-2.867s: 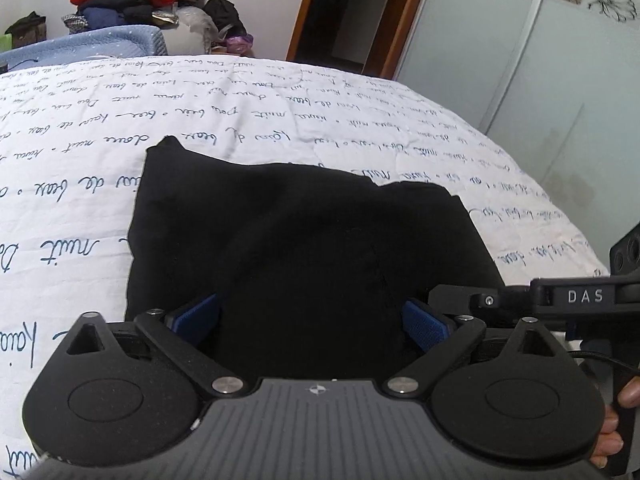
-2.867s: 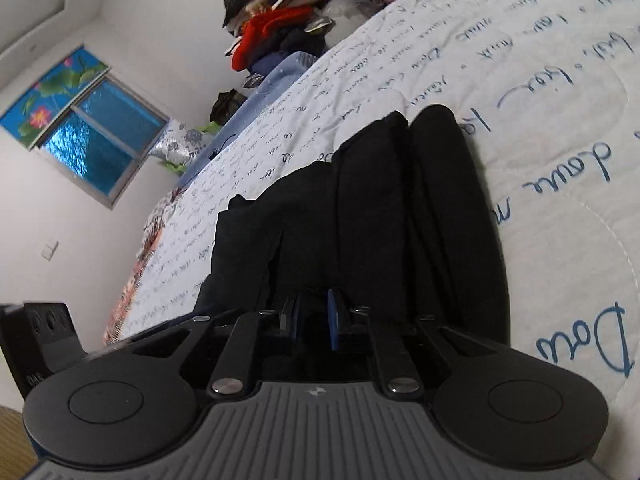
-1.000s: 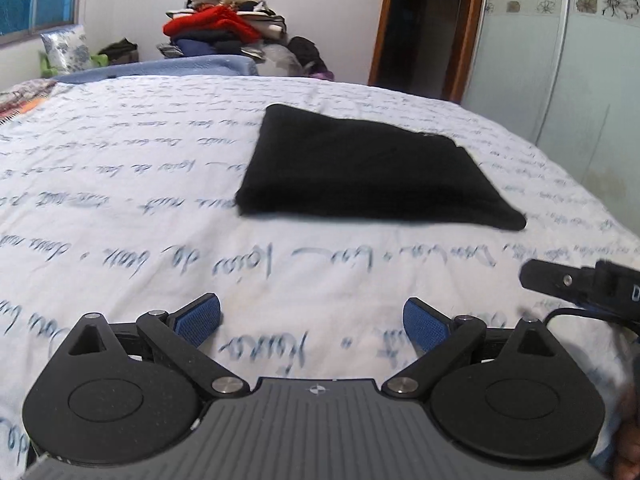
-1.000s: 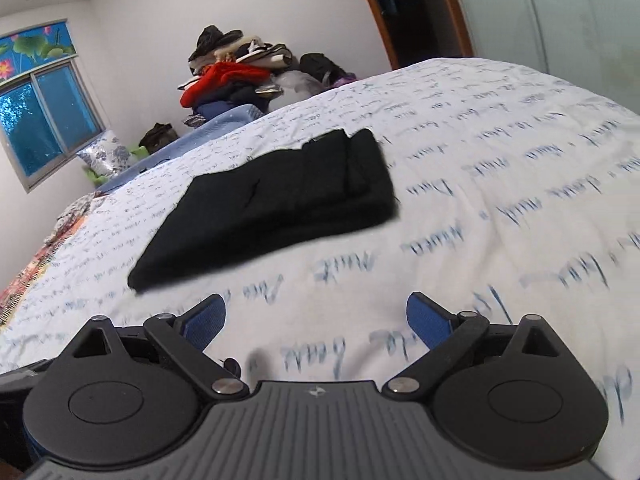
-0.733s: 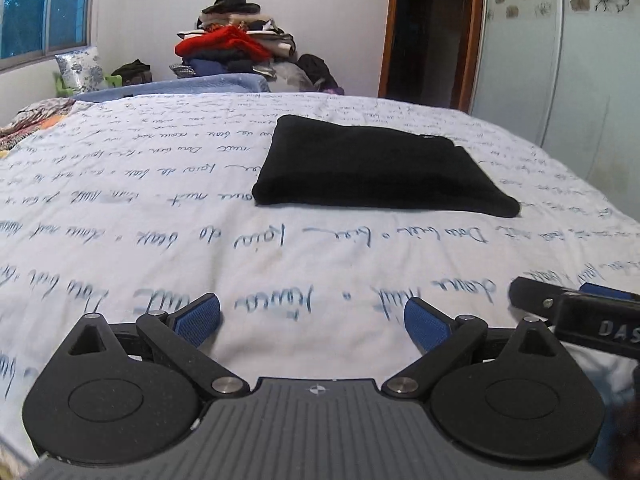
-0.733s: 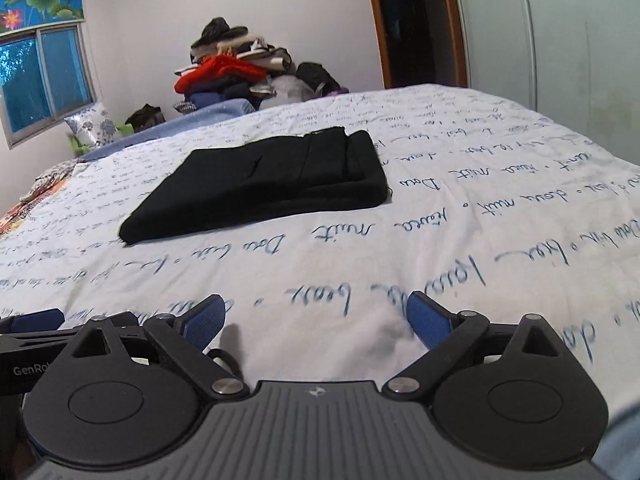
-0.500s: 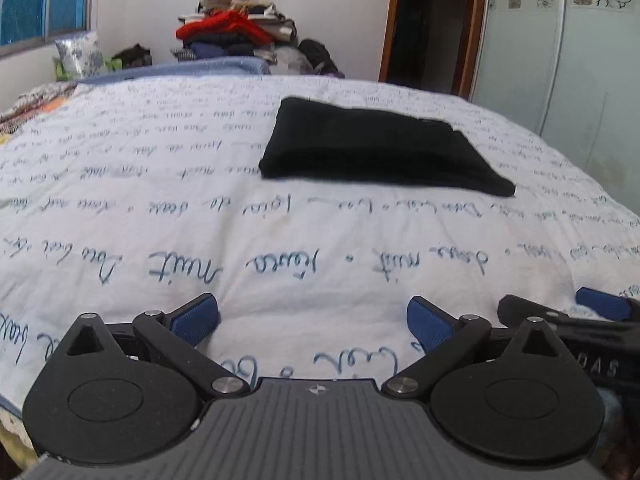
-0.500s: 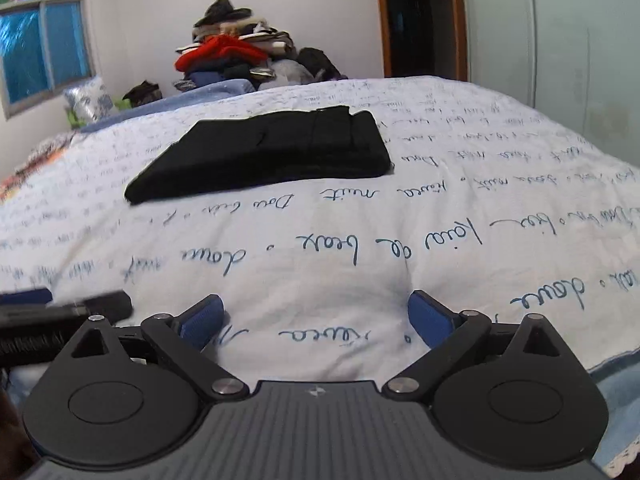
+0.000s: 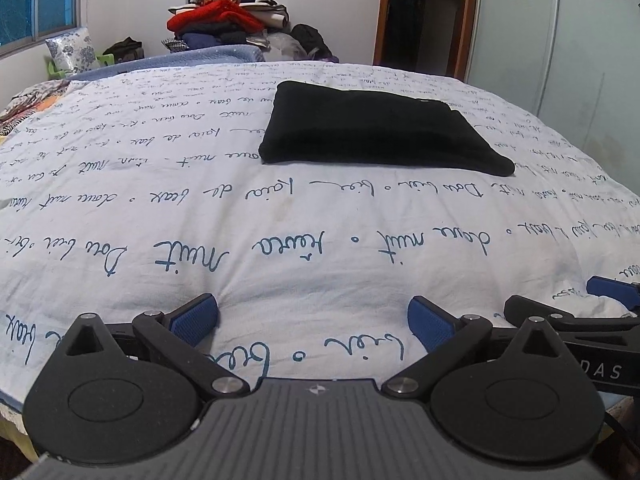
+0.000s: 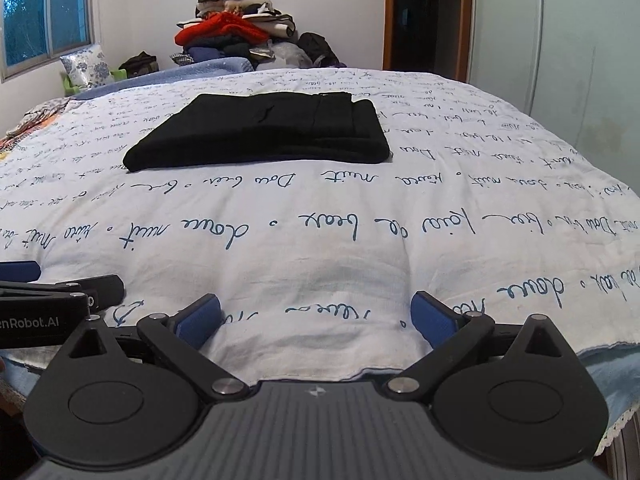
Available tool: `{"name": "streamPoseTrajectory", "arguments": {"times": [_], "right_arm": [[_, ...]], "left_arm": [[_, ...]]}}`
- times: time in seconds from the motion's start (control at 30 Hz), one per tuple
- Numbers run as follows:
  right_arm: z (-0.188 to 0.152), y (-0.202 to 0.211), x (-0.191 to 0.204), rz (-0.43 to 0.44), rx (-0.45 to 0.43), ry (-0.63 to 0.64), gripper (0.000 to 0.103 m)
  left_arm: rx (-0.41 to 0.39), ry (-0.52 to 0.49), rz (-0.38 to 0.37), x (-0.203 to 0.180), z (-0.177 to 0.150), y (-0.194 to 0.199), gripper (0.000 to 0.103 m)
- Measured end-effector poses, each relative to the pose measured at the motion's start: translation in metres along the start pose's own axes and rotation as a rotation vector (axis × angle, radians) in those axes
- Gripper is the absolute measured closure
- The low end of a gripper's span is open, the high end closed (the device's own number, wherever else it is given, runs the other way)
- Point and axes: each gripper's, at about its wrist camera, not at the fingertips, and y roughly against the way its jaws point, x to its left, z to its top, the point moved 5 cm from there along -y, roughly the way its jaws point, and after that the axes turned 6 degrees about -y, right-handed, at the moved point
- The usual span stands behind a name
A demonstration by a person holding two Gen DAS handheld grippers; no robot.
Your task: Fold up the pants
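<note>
The black pants [image 9: 380, 132] lie folded into a flat rectangle on the white bedspread with blue script [image 9: 280, 216], well ahead of both grippers. They also show in the right wrist view [image 10: 264, 132]. My left gripper [image 9: 314, 320] is open and empty, low at the near edge of the bed. My right gripper [image 10: 316, 318] is open and empty, also at the near edge. The right gripper's fingers [image 9: 600, 300] show at the lower right of the left wrist view. The left gripper's fingers [image 10: 60, 288] show at the lower left of the right wrist view.
A pile of clothes [image 9: 228, 20] sits past the far end of the bed. A window [image 10: 44, 20] and a patterned pillow [image 10: 86, 66] are at the left. A dark doorway [image 9: 420, 16] and a frosted wardrobe door [image 9: 560, 40] stand at the right.
Both grippers have pulled back from the folded pants to the near edge of the bed. The right gripper, shut at the pants 2.9 s ago, stands open now.
</note>
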Motion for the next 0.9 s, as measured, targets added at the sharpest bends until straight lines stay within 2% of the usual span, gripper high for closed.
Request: {"name": "streamPoseTrajectory", "arguments": {"times": [0.9], "right_arm": [[0.0004, -0.0007, -0.0006, -0.005, 0.01, 0.005, 0.0]], "left_arm": [[-0.001, -0.004, 0.009, -0.0002, 0.0007, -0.0011, 0.0]]}}
